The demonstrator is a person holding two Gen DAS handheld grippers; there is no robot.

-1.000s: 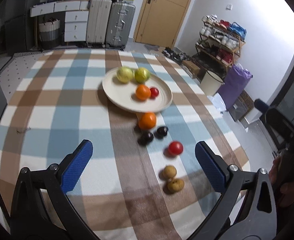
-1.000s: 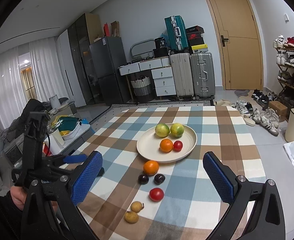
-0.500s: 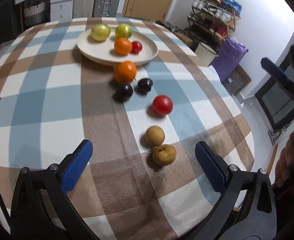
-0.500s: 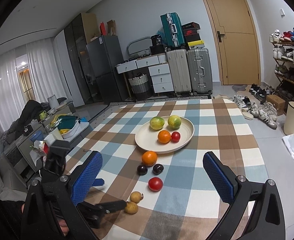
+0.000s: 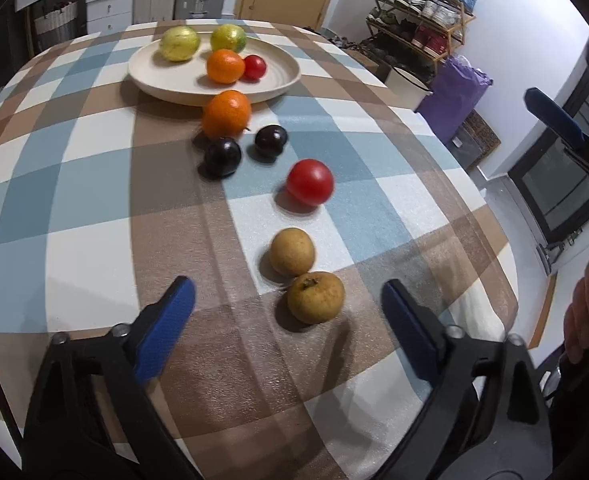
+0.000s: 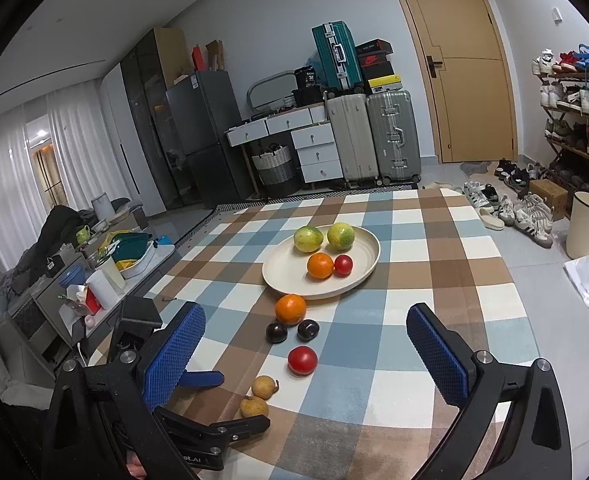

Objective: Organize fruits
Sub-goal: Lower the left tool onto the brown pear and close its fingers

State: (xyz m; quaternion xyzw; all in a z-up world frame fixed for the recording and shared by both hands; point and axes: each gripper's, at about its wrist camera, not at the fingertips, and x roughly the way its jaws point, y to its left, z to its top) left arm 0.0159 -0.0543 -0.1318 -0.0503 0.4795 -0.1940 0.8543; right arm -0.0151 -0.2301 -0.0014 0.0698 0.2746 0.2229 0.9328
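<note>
Fingers of the left gripper (image 5: 288, 312) stand spread, just narrowing around the nearest brown fruit (image 5: 315, 297) without touching — centre it, since its twin (image 5: 292, 251) touches at 11 o'clock. Right gripper (image 6: 306, 344) hangs wide, empty; plate (image 5: 282, 80) lies at 12.
</note>
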